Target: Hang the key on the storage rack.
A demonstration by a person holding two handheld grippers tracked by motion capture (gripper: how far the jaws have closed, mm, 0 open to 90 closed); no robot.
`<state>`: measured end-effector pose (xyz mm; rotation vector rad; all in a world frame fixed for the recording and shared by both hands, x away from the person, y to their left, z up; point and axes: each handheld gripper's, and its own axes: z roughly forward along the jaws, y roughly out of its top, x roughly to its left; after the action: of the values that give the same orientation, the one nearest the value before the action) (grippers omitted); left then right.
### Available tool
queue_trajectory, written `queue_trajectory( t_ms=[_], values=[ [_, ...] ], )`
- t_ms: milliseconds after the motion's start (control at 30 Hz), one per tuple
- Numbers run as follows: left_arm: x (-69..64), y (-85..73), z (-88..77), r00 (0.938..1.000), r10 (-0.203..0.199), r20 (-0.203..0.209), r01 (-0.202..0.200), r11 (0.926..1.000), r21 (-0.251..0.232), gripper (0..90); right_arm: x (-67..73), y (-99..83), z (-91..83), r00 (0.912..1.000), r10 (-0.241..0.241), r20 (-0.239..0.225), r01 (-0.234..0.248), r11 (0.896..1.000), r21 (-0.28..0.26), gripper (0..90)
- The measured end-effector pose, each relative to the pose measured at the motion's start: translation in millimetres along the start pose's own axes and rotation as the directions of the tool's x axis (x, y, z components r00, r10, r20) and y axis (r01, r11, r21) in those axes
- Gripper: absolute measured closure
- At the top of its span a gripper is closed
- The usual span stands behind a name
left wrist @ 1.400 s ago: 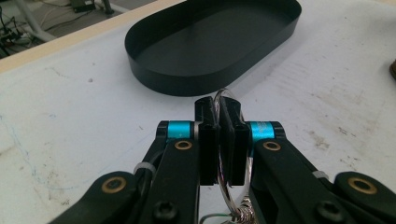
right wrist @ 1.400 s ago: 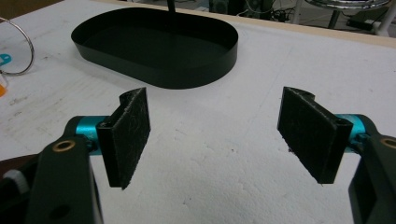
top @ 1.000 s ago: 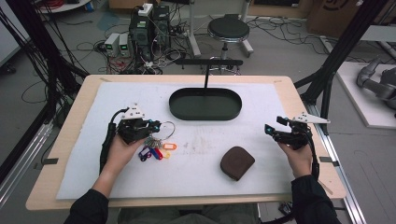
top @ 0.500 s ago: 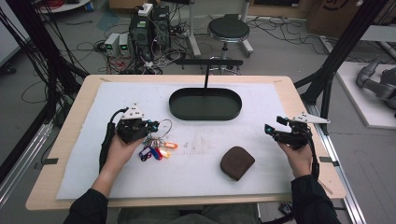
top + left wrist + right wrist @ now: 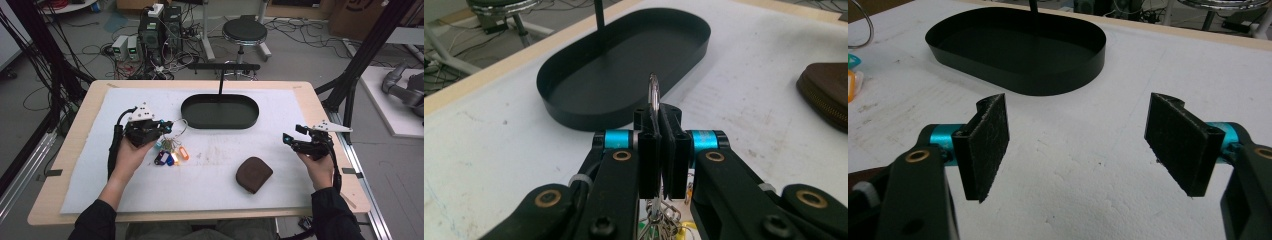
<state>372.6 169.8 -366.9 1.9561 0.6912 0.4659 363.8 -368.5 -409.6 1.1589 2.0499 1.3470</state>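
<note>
Keys (image 5: 170,152) now nearer black tray (image 5: 220,122), pinched in left gripper (image 5: 658,145); right gripper (image 5: 1088,145) wide over white mat (image 5: 210,175).

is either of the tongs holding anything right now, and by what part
The left tongs are shut on the key bunch, pinching its metal ring. The right tongs are open and hold nothing.
</note>
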Motion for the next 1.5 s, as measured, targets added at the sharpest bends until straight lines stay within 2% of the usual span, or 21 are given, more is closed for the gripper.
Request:
queue_trajectory(
  t_ms=[100,267,633,767,800,1167,1500],
  values=[
    [-1.3,11.5,-2.5,0.9998,0.017,0.002,-0.017,0.9996,-0.021,86.6,-0.2,0.0,-0.5,1.0000,0.000,0.003,0.000,1.000,-0.001,26.2],
    [0.1,25.6,-2.7,0.9998,0.019,0.005,-0.018,0.9978,-0.064,86.7,-0.3,0.1,-0.5,1.0000,0.000,0.004,0.000,1.000,-0.001,26.2],
    [5.7,58.4,4.5,0.9994,0.034,0.008,-0.033,0.9935,-0.109,86.7,-1.2,-0.2,-0.4,1.0000,0.003,-0.001,-0.003,1.000,0.000,26.2],
    [7.9,68.1,6.3,0.9991,0.042,0.005,-0.041,0.9932,-0.109,86.7,-1.5,-0.1,-0.5,1.0000,0.004,0.000,-0.004,1.000,-0.001,26.2],
    [9.7,72.8,7.5,0.9991,0.042,0.007,-0.041,0.9916,-0.123,86.6,-1.3,-0.1,-0.6,1.0000,0.004,0.000,-0.004,1.000,-0.001,26.3],
    [19.1,96.7,16.7,0.9980,0.063,-0.001,-0.063,0.9917,-0.113,86.6,-2.0,-0.3,-0.4,1.0000,0.004,0.001,-0.004,1.000,0.000,26.2],
    [27.5,108.3,29.8,0.9982,0.058,-0.014,-0.059,0.9914,-0.117,86.6,-3.6,-0.5,-0.5,1.0000,0.006,0.001,-0.006,1.000,-0.002,26.2]
  ],
)
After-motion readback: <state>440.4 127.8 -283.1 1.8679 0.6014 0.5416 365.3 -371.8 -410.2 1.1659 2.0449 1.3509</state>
